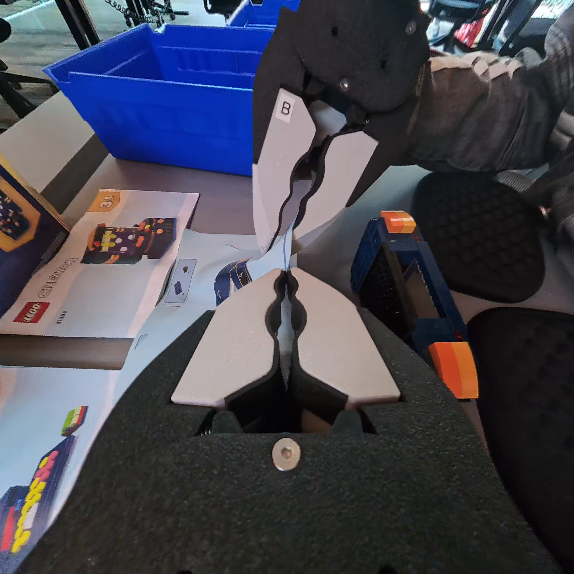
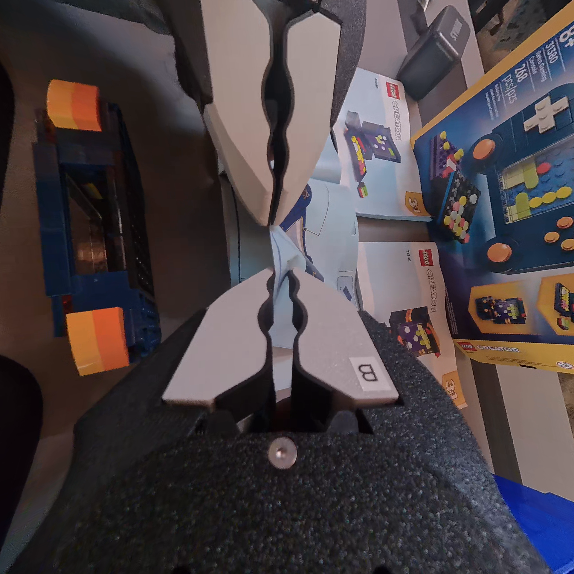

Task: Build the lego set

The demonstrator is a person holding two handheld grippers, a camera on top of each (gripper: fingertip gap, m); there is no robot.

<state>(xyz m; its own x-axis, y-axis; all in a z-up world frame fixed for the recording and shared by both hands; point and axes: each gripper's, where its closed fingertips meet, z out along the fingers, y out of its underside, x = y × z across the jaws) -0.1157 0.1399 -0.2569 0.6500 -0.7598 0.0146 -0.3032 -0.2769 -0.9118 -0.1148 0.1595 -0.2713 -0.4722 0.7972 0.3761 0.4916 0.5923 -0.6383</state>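
Note:
Both grippers pinch the same light-blue page of the open instruction booklet and hold it lifted off the table. My left gripper is shut on the page's edge. The right gripper comes in from above, tip to tip with it. In the right wrist view my right gripper is shut on the page, and the left gripper grips it from the far side. The blue lego build with orange corner blocks lies on the table to the right, and shows at the left in the right wrist view.
A blue bin stands behind the booklets. Closed booklets and the set's box lie on the grey table. A dark grey block-shaped device lies farther back. Black seat cushions sit beyond the table's edge. My two grippers' fingertips are within a few centimetres of each other. The dark grey block-shaped device is about equally far from each gripper, around 35 cm.

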